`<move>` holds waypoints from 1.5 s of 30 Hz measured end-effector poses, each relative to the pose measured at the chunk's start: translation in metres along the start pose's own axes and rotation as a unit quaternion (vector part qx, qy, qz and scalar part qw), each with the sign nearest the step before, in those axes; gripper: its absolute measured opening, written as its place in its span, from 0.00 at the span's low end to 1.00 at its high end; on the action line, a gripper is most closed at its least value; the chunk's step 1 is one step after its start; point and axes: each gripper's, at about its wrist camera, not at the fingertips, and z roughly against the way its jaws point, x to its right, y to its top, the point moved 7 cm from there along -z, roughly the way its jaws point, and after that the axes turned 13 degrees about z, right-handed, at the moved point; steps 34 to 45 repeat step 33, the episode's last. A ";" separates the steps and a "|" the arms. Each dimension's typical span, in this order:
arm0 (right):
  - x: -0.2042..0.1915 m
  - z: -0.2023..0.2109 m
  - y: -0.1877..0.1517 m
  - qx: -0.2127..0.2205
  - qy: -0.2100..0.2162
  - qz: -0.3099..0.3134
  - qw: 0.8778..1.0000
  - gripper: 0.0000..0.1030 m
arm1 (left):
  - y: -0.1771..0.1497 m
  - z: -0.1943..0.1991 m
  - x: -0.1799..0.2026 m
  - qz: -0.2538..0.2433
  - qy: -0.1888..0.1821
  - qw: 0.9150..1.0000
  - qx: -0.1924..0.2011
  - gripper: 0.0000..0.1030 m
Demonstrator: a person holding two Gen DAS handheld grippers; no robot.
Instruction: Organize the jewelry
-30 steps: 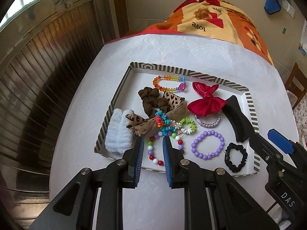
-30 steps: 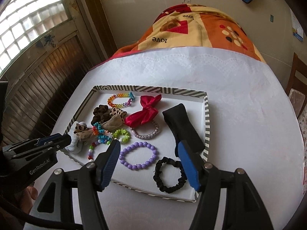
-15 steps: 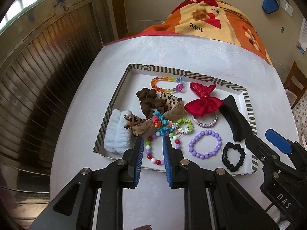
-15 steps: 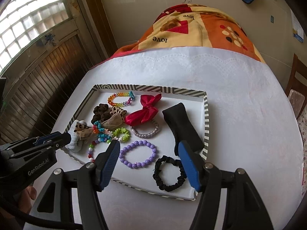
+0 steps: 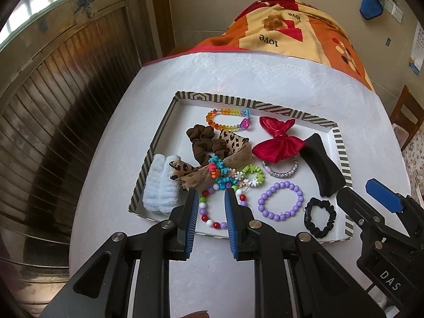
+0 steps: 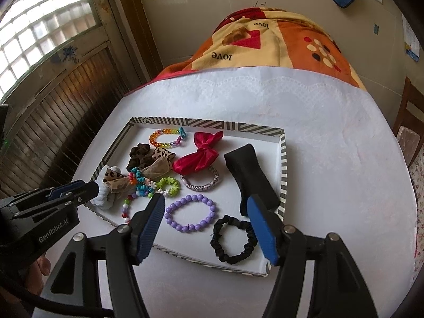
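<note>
A shallow striped-rim tray on the white table holds jewelry and hair pieces: a purple bead bracelet, a black scrunchie, a red bow, a silver bracelet, a rainbow bracelet, a multicoloured bead bracelet and a black pad. My left gripper hovers over the tray's near edge, jaws narrowly apart and empty. My right gripper is open wide and empty above the purple bracelet and scrunchie.
A brown scrunchie, a leopard-print bow, a white fluffy band and a green bead ring crowd the tray's left half. An orange blanket lies beyond the table. A wooden chair stands at right.
Both grippers have drawn back slightly from the tray, which now sits a little farther off. Neither gripper's opening has changed, and nothing in the tray has moved.
</note>
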 end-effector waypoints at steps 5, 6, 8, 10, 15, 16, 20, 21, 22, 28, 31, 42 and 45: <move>0.001 -0.001 -0.001 -0.003 -0.002 0.000 1.000 0.66 | 0.000 0.000 0.002 -0.004 0.001 1.000 0.000 0.03; 0.001 -0.001 -0.002 -0.004 -0.002 0.000 1.000 0.66 | 0.000 0.000 0.002 -0.003 0.001 1.000 0.000 0.03; 0.001 -0.002 -0.003 -0.006 -0.002 0.001 1.000 0.67 | 0.000 0.000 0.002 -0.003 0.001 1.000 0.000 0.03; 0.001 -0.002 -0.003 -0.008 -0.002 0.001 1.000 0.67 | -0.001 0.000 0.002 -0.004 0.001 1.000 0.000 0.03; 0.000 -0.003 -0.004 -0.009 -0.002 0.003 1.000 0.67 | 0.000 0.000 0.002 -0.003 0.000 1.000 0.000 0.03; 0.000 -0.003 -0.003 -0.009 -0.002 0.004 1.000 0.67 | 0.000 0.001 0.002 -0.004 -0.001 1.000 0.001 0.03; 0.000 -0.003 -0.003 -0.009 -0.002 0.004 1.000 0.68 | -0.001 0.001 0.004 -0.009 0.000 1.000 0.002 0.03; 0.000 -0.003 -0.003 -0.009 -0.002 0.004 1.000 0.68 | -0.001 0.001 0.005 -0.010 -0.001 1.000 0.002 0.03; 0.000 -0.003 -0.003 -0.010 -0.001 0.004 1.000 0.68 | -0.001 0.002 0.005 -0.011 -0.001 1.000 0.003 0.03; 0.000 -0.002 -0.004 -0.011 -0.002 0.004 1.000 0.68 | -0.002 0.001 0.007 -0.013 -0.006 1.000 0.001 0.03; 0.003 -0.003 -0.005 -0.012 -0.002 0.002 1.000 0.68 | -0.002 0.000 0.008 -0.012 -0.011 1.000 0.000 0.03; 0.007 -0.004 -0.006 -0.012 -0.003 0.000 1.000 0.68 | -0.002 -0.001 0.007 -0.011 -0.011 1.000 -0.003 0.03; 0.007 -0.004 -0.006 -0.012 -0.003 0.000 1.000 0.68 | -0.002 -0.001 0.007 -0.011 -0.011 1.000 -0.003 0.03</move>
